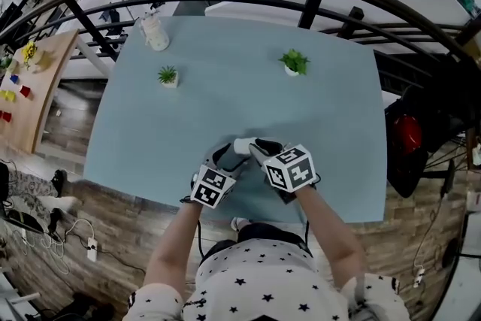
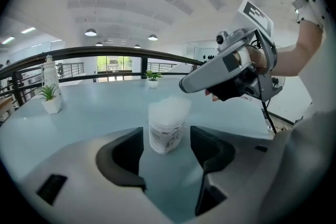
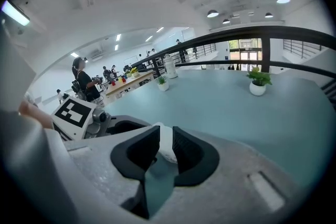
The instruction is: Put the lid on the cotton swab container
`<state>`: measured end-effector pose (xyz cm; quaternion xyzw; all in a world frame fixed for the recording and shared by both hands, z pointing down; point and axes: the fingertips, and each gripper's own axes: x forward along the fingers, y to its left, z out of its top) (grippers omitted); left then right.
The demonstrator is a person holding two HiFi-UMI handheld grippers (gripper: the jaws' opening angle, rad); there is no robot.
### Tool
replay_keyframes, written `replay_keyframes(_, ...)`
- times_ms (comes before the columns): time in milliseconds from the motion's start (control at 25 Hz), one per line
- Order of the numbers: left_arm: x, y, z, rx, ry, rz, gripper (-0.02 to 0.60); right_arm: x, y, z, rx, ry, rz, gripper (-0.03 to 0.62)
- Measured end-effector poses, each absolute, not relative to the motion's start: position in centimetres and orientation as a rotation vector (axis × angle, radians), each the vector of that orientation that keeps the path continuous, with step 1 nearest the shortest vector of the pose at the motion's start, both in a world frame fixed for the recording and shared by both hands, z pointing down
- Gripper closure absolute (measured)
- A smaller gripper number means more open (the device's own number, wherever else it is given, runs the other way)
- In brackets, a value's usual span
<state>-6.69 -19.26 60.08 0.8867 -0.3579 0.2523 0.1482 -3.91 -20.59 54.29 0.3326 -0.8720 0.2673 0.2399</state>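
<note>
White lidded container (image 2: 167, 131) stands btwn wide-open left tool (image 2: 166, 148); right tool (image 3: 166, 138) slightly open.

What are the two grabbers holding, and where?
Left gripper: nothing; its jaws stand apart, clear of the cotton swab container. Right gripper: a white thing shows between its jaws; a grip cannot be told.
</note>
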Motion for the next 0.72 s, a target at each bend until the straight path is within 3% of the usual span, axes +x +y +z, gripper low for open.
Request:
replay_keyframes(440, -7.6, -12.8, 56.1, 2.474, -1.215, 0.499, 0.333, -1.0, -14.8, 50.5, 1.128, -2.49, 0.689, 0.531)
replay_keyframes(720, -8.0, -8.4, 52.8, 2.464, -1.328, 0.404, 0.437, -0.2, -9.5, 49.4, 1.189, -2.503, 0.613, 0.565)
